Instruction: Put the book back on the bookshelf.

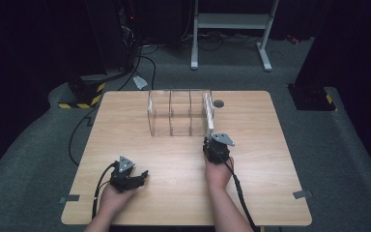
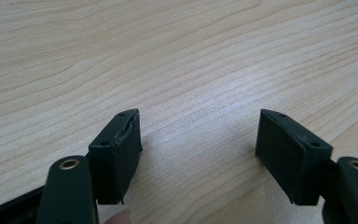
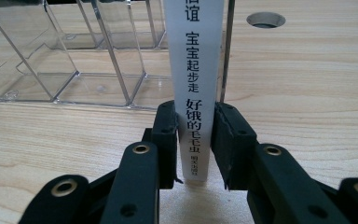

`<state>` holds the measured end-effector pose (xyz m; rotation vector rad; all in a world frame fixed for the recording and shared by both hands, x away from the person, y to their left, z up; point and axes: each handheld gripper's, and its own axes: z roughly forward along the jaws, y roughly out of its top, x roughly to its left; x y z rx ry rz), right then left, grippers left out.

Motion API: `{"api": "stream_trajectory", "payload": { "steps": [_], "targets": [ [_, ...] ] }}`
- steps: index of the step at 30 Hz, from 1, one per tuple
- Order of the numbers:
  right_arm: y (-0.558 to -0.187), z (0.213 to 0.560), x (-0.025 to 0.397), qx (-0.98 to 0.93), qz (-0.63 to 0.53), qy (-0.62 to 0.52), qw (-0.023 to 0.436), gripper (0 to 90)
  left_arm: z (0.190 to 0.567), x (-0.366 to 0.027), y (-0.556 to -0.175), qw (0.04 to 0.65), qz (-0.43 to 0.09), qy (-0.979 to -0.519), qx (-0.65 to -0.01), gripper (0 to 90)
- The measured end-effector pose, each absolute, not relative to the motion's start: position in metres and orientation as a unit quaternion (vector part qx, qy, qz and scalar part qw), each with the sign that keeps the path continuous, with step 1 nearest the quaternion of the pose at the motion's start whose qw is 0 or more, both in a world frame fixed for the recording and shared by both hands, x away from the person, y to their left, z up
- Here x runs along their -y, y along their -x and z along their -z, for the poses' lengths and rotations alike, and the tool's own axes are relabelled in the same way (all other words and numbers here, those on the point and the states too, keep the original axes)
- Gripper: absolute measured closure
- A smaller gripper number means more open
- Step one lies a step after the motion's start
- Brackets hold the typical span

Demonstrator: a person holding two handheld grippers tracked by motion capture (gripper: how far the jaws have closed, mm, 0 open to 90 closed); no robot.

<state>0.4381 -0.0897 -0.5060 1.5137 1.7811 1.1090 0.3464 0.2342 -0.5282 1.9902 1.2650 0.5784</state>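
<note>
Two sets of tongs are working at the table (image 1: 125,104), and only one is carrying anything. The right tongs (image 3: 195,140) are pinching a thin white book (image 3: 195,70) by its spine, holding it upright with the printed spine facing the camera. In the high view the book (image 1: 208,113) is standing at the right end of the clear organizer (image 1: 174,113), which is sitting near the far edge of the table, about midway along it. The left tongs (image 2: 198,144) are resting spread over bare wood near the near-left corner, holding nothing.

The risk I am seeing is in the grip: the pads are biting only the lowest part of a tall, narrow spine, so the book is likely to pivot or flop sideways as it is being pushed in. Its leading edge is also running close to the organizer's right wall, and catching that wall could be shoving the light, unbraced organizer toward the far edge. Whether the book is inside the last compartment or just outside it, I cannot tell.
</note>
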Motion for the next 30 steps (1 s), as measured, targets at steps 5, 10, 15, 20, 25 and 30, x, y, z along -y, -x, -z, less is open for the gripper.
{"api": "stream_trajectory", "payload": {
  "steps": [5, 10, 15, 20, 25, 30],
  "targets": [
    [-0.437, 0.504, 0.089, -0.668, -0.419, -0.55, 0.276, 63.0, 0.528, -0.234, -0.346, 0.349, -0.222, -0.768, -0.488, 30.9],
    [-0.432, 0.499, 0.092, -0.673, -0.419, -0.541, 0.282, 56.2, 0.528, -0.234, -0.346, 0.349, -0.223, -0.768, -0.488, 31.0],
    [-0.422, 0.493, 0.098, -0.675, -0.436, -0.524, 0.281, 52.2, 0.528, -0.234, -0.346, 0.349, -0.223, -0.768, -0.488, 31.0],
    [-0.412, 0.487, 0.102, -0.682, -0.449, -0.505, 0.281, 53.4, 0.528, -0.234, -0.346, 0.349, -0.223, -0.769, -0.487, 31.0],
    [-0.407, 0.483, 0.107, -0.677, -0.453, -0.503, 0.29, 52.3, 0.528, -0.234, -0.346, 0.349, -0.224, -0.769, -0.487, 31.0],
    [-0.409, 0.482, 0.112, -0.674, -0.459, -0.501, 0.29, 53.5, 0.528, -0.234, -0.346, 0.348, -0.224, -0.77, -0.487, 31.0]
  ]
}}
